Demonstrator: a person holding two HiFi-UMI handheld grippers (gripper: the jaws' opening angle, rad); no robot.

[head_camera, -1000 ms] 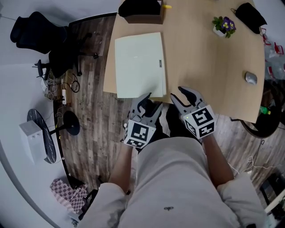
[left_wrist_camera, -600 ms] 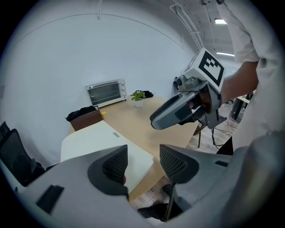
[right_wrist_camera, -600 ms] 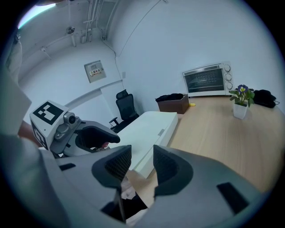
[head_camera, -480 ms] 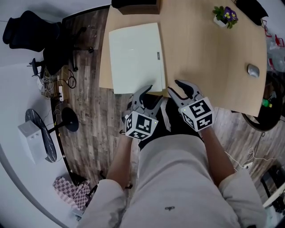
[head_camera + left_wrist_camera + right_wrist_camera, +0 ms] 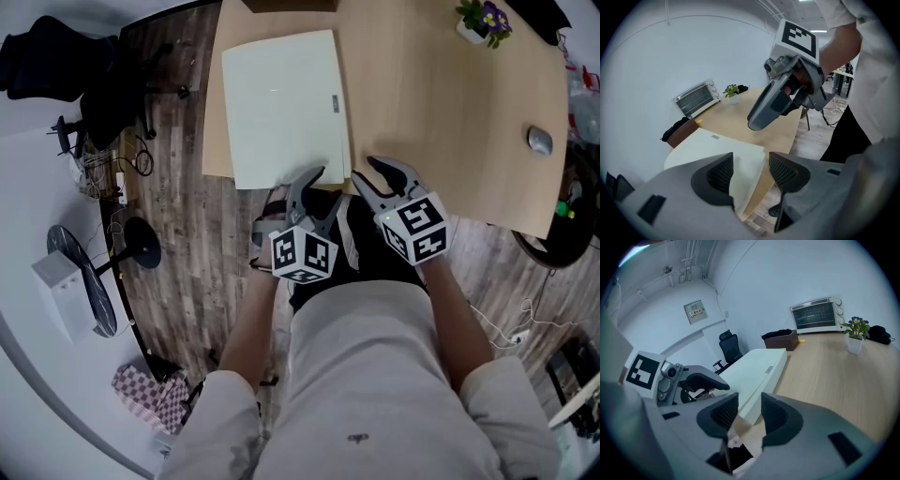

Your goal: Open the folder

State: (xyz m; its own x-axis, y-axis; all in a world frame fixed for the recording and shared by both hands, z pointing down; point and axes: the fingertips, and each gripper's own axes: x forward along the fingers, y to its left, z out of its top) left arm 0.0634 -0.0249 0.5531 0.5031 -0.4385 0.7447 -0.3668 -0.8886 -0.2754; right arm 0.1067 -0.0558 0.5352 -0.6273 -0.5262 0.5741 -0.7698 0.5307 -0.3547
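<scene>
Pale green folder (image 5: 281, 103) lies closed and flat on the near left part of the wooden desk (image 5: 450, 112), with its near edge along the desk's front edge and a small grey label near its right edge.

Left gripper (image 5: 314, 192) – held just off the desk's front edge, tips at the folder's near right corner. Its jaws have just been opening and stand wide apart. In the left gripper view that corner shows in the gap (image 5: 752, 171) beyond the pads, and nothing is pressed between them.

Right gripper (image 5: 375, 178) – just beside the left one, tips over the desk edge to the right of the folder. Its jaws are apart with a narrower gap and nothing gripped.

Also on the desk, well apart from the folder: potted plant (image 5: 485, 19), mouse (image 5: 539, 141), toaster oven (image 5: 696, 97).
</scene>
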